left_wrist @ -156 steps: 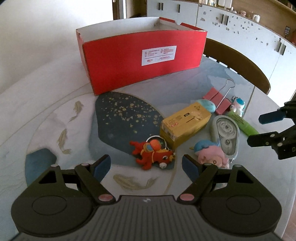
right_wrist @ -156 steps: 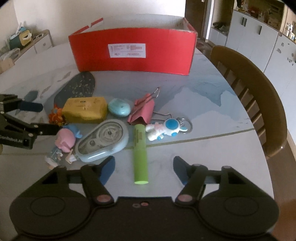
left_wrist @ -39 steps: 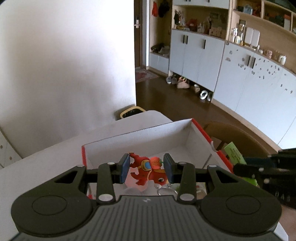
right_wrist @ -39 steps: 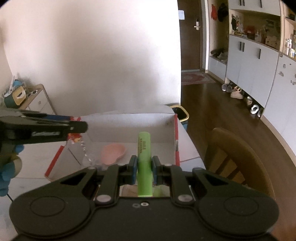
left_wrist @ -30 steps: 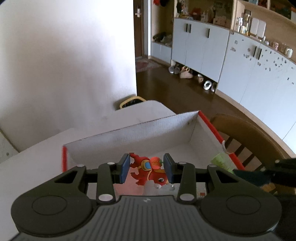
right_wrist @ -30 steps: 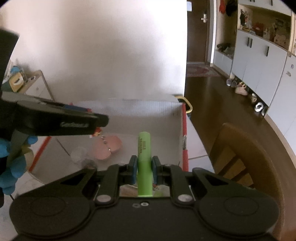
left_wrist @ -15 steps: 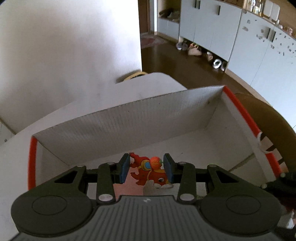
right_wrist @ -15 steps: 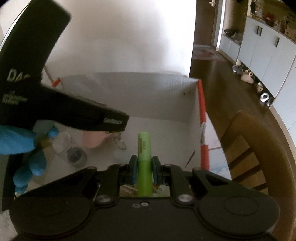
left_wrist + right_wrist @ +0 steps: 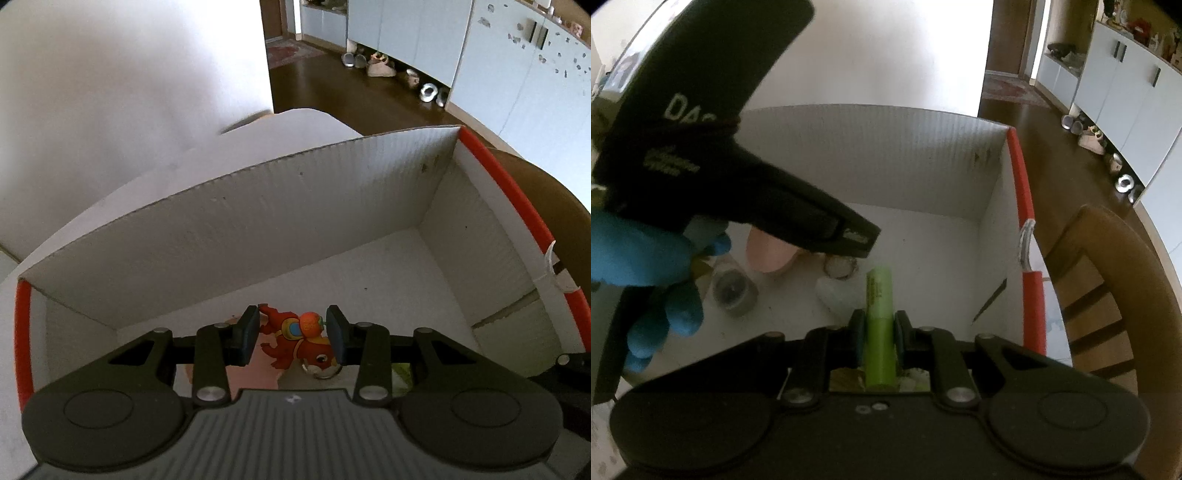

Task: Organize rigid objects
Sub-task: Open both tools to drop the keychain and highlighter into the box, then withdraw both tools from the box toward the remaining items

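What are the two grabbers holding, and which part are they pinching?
The left hand-held gripper pinches the red toy keychain across its body. The right hand-held gripper pinches the green tube on its sides, near the lower end.

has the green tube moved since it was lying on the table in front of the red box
Yes. The green tube is now off the table, clamped in the right gripper over the open red box.

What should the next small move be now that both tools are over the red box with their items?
Probably open both tools and drop the items. The left tool holds the orange toy keychain and the right tool holds the green tube, both already inside the red box, above its floor, where a pink item already lies.
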{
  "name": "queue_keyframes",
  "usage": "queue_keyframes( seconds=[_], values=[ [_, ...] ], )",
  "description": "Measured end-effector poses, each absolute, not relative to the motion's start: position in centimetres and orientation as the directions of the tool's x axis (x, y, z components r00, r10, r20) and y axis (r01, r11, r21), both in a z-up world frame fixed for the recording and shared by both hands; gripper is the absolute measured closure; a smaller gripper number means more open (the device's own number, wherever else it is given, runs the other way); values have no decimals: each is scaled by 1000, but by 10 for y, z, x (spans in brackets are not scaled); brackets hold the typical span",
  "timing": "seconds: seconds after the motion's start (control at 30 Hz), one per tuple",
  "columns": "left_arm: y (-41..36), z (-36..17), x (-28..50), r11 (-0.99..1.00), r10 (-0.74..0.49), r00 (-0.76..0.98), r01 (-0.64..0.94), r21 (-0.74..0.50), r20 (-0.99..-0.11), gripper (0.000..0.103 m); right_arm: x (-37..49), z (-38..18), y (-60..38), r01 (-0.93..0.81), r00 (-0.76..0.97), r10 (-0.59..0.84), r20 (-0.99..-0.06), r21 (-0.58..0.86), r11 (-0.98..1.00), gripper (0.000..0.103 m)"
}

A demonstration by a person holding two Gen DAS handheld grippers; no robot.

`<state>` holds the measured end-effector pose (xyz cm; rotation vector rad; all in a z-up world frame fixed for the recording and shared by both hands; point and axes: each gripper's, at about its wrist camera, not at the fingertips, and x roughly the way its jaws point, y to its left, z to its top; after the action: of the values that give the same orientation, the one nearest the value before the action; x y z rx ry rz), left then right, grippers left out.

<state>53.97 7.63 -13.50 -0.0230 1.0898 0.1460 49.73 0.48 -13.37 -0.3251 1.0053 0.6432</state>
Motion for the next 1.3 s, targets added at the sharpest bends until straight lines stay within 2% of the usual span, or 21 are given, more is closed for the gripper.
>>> queue_keyframes(
  seconds=[0.23, 0.47, 0.53, 0.57, 0.67, 0.7, 0.9, 1.13, 1.3],
  values=[
    [71, -137, 544, 992, 108, 440, -107, 67, -892, 63, 496, -136, 5, -636, 365, 353, -862, 46, 770, 83],
    [72, -132, 536, 990, 112, 457, -123, 63, -882, 61, 494, -133, 2, -640, 363, 375, -853, 64, 766, 65],
    [74, -130, 532, 990, 106, 463, -128, 52, -880, 61, 491, -132, 1, -642, 366, 375, -852, 61, 765, 62],
    [75, -127, 532, 990, 102, 468, -131, 45, -878, 59, 490, -131, 1, -641, 367, 376, -851, 62, 765, 61],
    [76, -119, 528, 990, 100, 488, -140, 36, -867, 44, 488, -126, -2, -639, 373, 385, -844, 67, 766, 58],
    [76, -115, 525, 990, 102, 498, -139, 37, -861, 43, 487, -125, -3, -639, 375, 387, -842, 67, 767, 57],
    [76, -98, 513, 989, 106, 530, -143, 34, -841, 43, 479, -110, -9, -630, 401, 402, -823, 70, 773, 50],
    [74, -81, 495, 988, 124, 557, -150, 47, -821, 43, 468, -91, -18, -622, 419, 408, -811, 72, 780, 49],
    [73, -68, 482, 987, 129, 575, -156, 47, -808, 43, 458, -77, -29, -615, 439, 418, -796, 73, 785, 41]
  ],
)
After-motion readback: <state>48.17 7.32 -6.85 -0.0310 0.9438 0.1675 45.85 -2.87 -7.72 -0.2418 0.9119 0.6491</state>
